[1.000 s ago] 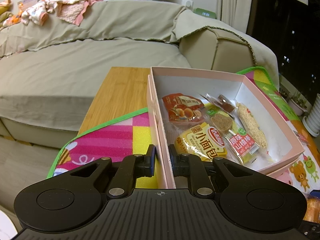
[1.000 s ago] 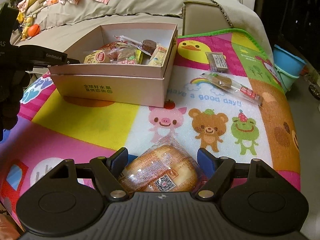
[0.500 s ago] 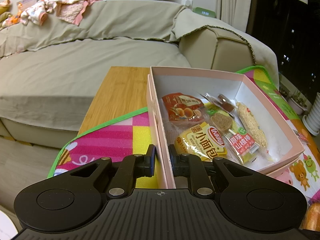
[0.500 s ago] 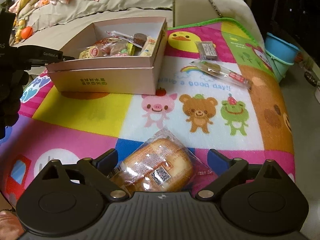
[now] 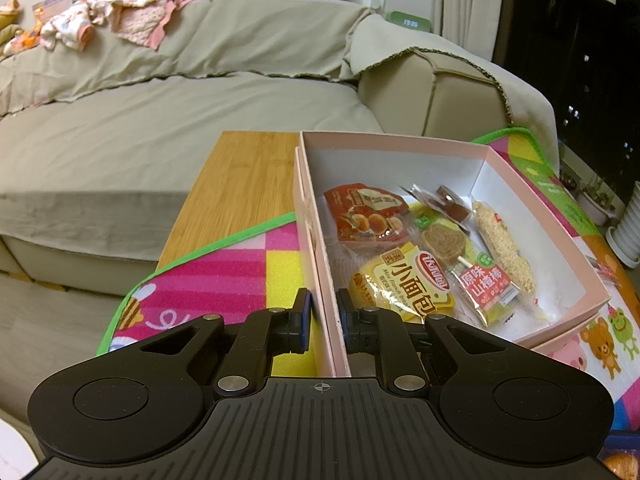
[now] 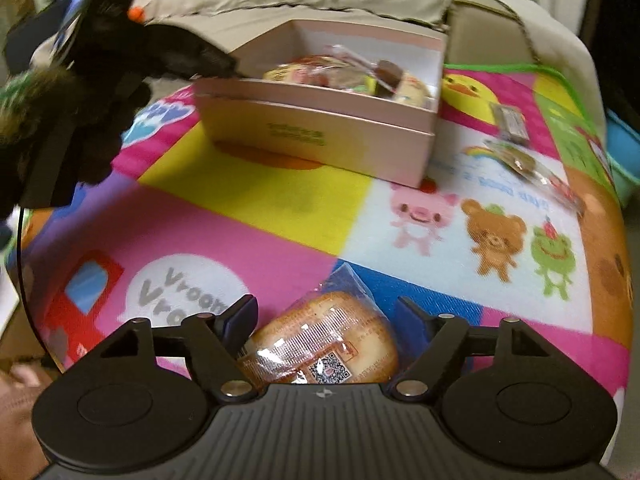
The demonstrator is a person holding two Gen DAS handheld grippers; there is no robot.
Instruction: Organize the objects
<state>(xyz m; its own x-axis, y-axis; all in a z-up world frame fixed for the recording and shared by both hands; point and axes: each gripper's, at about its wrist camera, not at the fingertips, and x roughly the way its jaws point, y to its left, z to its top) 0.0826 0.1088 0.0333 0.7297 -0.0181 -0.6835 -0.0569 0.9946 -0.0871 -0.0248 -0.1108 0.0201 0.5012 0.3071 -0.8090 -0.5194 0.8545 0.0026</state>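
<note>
My left gripper [image 5: 323, 312] is shut on the near left wall of the pink box [image 5: 384, 145], which holds several wrapped snacks, among them a yellow bread packet [image 5: 404, 284] and a red packet [image 5: 366, 214]. In the right wrist view the pink box [image 6: 316, 136] stands at the back of the colourful mat, with the left gripper at its left corner. My right gripper [image 6: 326, 320] is open around a wrapped bread bun [image 6: 320, 344] that lies on the mat between its fingers. Two more wrapped snacks [image 6: 510, 122] [image 6: 532, 170] lie on the mat right of the box.
The cartoon mat [image 6: 256, 196] covers a wooden table [image 5: 236, 184]. A beige sofa [image 5: 160, 100] with clothes on its back stands behind. A blue tub [image 6: 622, 148] sits past the mat's right edge.
The right gripper's fingers have opened wider around the bun, and it has swung left and closer to the box. The left gripper has not moved.
</note>
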